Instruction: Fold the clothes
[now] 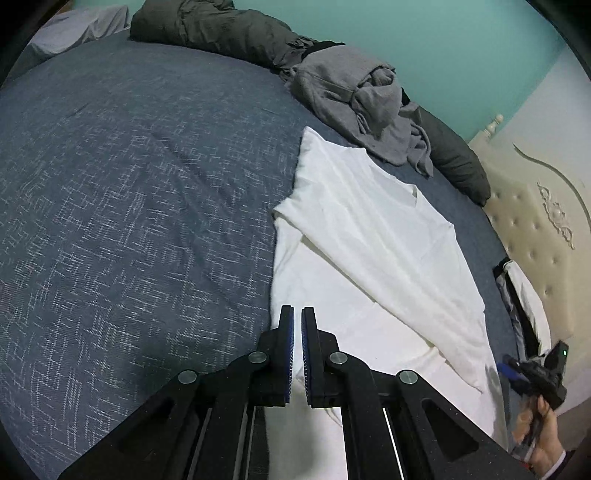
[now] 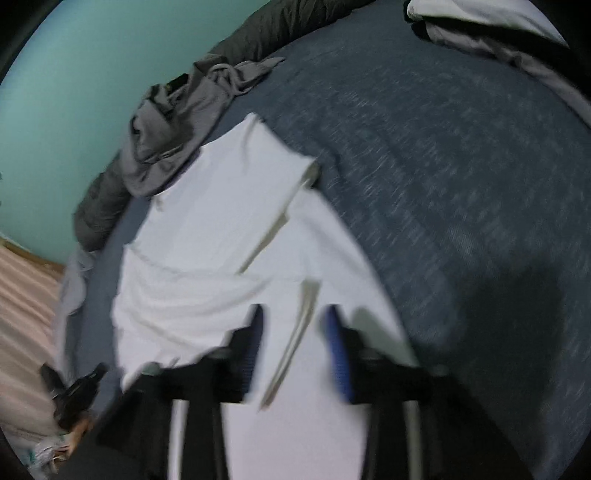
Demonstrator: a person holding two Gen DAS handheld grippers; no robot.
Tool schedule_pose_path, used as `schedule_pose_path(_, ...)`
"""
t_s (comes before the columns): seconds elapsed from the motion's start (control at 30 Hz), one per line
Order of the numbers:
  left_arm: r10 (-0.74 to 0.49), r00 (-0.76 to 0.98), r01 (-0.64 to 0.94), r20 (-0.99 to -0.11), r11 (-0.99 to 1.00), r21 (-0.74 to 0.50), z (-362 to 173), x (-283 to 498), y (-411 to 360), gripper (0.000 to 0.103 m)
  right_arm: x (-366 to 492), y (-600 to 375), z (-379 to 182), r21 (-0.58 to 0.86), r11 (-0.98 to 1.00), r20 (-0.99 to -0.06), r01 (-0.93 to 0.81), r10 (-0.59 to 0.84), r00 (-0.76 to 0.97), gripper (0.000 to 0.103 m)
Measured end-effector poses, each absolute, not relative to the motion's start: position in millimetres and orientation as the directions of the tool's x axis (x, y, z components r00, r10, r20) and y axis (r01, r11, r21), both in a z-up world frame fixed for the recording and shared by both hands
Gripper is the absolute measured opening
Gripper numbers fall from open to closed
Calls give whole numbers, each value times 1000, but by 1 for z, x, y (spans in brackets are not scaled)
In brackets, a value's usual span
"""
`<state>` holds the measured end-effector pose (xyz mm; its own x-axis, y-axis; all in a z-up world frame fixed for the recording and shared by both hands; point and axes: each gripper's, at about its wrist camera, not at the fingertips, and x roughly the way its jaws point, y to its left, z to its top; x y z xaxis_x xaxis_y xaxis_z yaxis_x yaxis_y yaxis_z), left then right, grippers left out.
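White shirt (image 1: 373, 236) partly folded on bed (image 1: 129, 192); left hand-held gripper (image 1: 297, 314) pressed together, empty; right hand-held gripper (image 2: 295, 321) spread above shirt

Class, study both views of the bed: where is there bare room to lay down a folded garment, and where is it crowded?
The wide bare stretch of blue bedspread left of the white shirt is free. It is crowded along the far edge, where the grey garment and dark bedding pile up, and tight between the shirt and the headboard.
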<state>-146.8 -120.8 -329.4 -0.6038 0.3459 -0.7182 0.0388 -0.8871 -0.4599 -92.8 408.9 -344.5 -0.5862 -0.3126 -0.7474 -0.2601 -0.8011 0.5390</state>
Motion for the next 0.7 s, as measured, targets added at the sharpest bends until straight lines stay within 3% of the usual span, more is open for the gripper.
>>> schedule_pose_path(0.27, 352, -603, 44, -716, -882, -470, -331, -147, -124, 4, -86, 368, -358, 550, -810, -764, -206, -387, -517, 38)
schedule_pose_path(0.37, 355, -602, 44, -715, -880, -473, -331, -147, -124, 5, -89, 358, -366, 538, -818, -781, -202, -393, -486, 21)
schedule_pose_path(0.4, 356, -602, 44, -715, -879, -475, -331, -147, -124, 5, -90, 357, -368, 536, -818, -785, -207, -392, -480, 8)
schedule_pose_path(0.43, 358, -602, 47, -714, -877, -479, -331, -147, -125, 5, -91, 359, -370, 531, -819, -790, -216, -387, -476, 6)
schedule_pose_path(0.7, 357, -616, 65, -702, -865, -497, -330, -150, -135, 10, -77, 364, -354, 573, -797, -759, -191, -429, -490, 4)
